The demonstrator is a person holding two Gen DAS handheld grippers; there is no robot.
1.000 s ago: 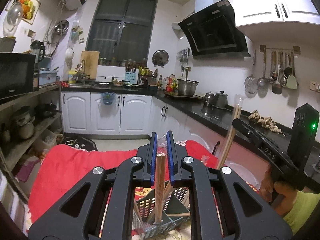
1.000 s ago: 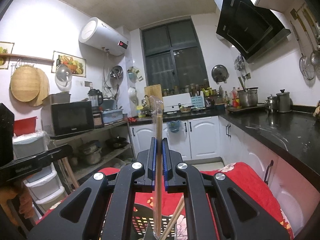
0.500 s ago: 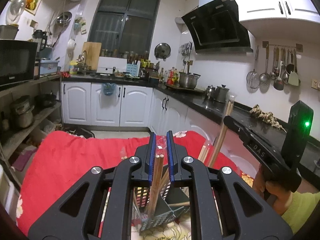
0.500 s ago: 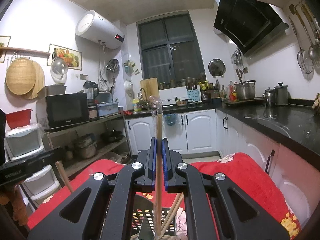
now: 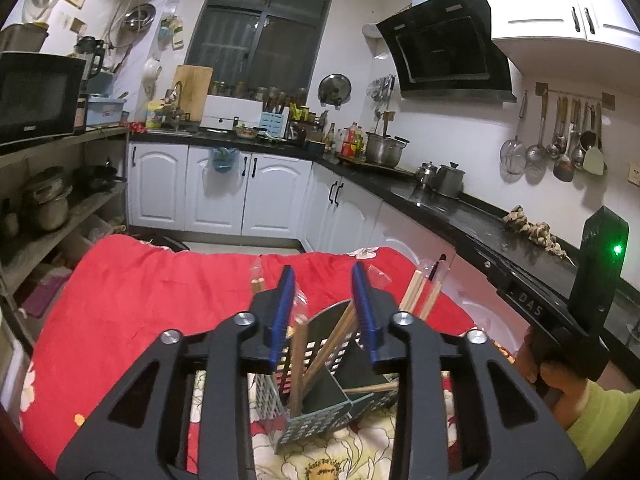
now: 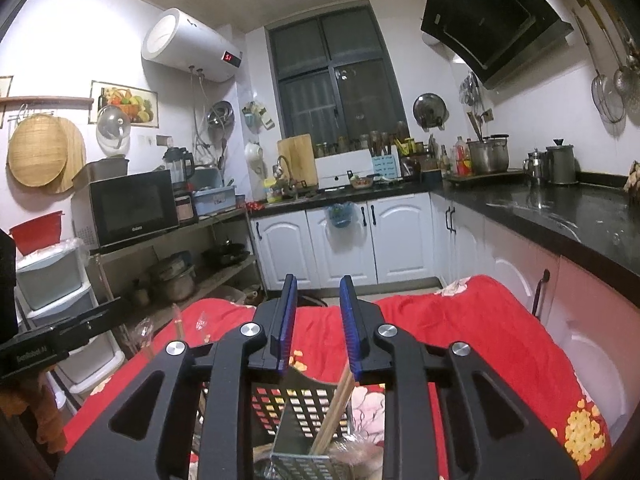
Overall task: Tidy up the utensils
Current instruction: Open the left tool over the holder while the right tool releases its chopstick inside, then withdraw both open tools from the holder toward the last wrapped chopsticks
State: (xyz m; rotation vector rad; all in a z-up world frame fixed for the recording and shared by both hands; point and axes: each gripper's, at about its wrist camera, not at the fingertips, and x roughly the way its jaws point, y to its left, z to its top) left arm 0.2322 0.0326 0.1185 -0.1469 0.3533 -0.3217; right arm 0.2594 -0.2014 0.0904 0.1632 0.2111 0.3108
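Observation:
A dark perforated utensil holder (image 5: 320, 396) stands on the red floral cloth (image 5: 132, 292), right under both grippers. Several wrapped wooden chopsticks (image 5: 298, 356) stand or lean inside it; more chopsticks (image 5: 420, 292) lean at its right side. My left gripper (image 5: 322, 312) is open and empty just above the holder. My right gripper (image 6: 318, 322) is open and empty above the same holder (image 6: 296, 404), with chopsticks (image 6: 336, 412) leaning in it. The right gripper's body (image 5: 560, 320) shows at the right of the left wrist view.
The black counter (image 5: 460, 212) and white cabinets (image 5: 220, 192) run behind and to the right. A shelf unit with a microwave (image 6: 128, 208) and pots stands at the left. The left gripper's body (image 6: 48, 348) shows at the left edge of the right wrist view.
Both grippers opened and let go of their wrapped chopsticks, which now rest in the holder. Both grippers also tilted down toward the holder.

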